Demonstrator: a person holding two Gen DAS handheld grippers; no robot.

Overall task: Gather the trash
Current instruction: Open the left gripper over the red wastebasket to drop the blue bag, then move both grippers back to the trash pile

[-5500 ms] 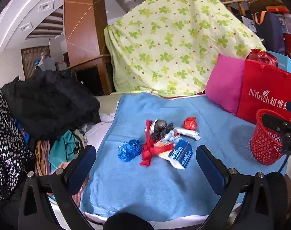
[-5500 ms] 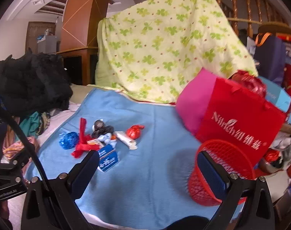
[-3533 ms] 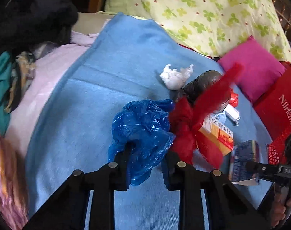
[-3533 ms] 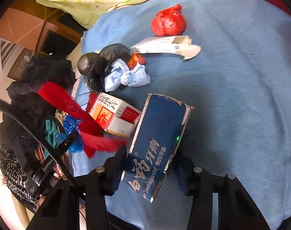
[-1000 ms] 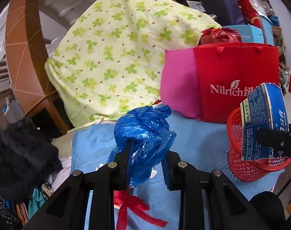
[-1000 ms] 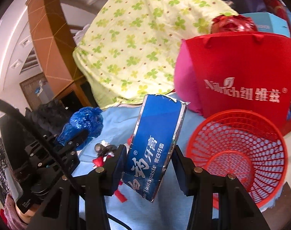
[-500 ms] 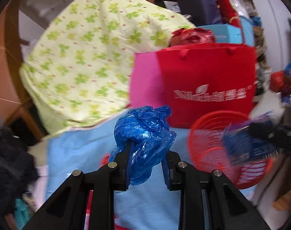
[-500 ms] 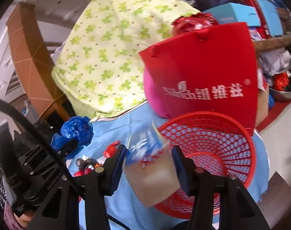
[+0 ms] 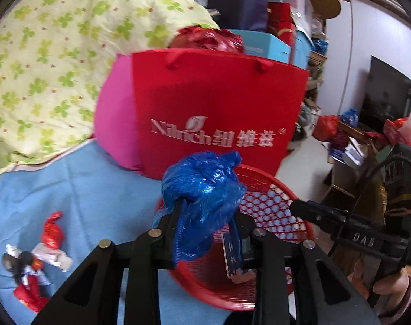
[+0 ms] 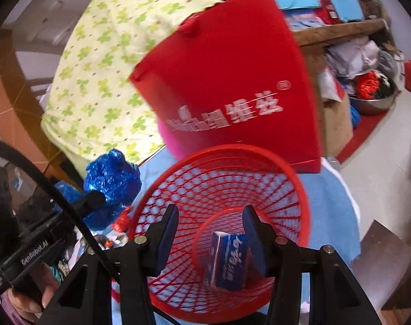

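My left gripper (image 9: 206, 216) is shut on a crumpled blue plastic bag (image 9: 205, 189) and holds it over the near rim of the red mesh basket (image 9: 276, 203). The bag also shows in the right wrist view (image 10: 112, 178), left of the basket (image 10: 232, 162). My right gripper (image 10: 209, 223) is open above the basket mouth. The blue toothpaste box (image 10: 228, 264) lies on the basket's bottom, free of the fingers; it also shows in the left wrist view (image 9: 234, 254). More trash lies on the blue blanket (image 9: 70, 184): a red bag (image 9: 52, 234), a white tube box (image 9: 52, 256), a black bag (image 9: 14, 261).
A red paper shopping bag (image 9: 219, 113) and a pink cushion (image 9: 113, 124) stand right behind the basket. A green-patterned quilt (image 9: 43, 54) is piled at the back. The bed edge and floor with clutter (image 10: 373, 89) lie to the right.
My right gripper has opened and the toothpaste box has dropped into the basket. My left gripper has carried the blue bag rightwards to the basket's rim.
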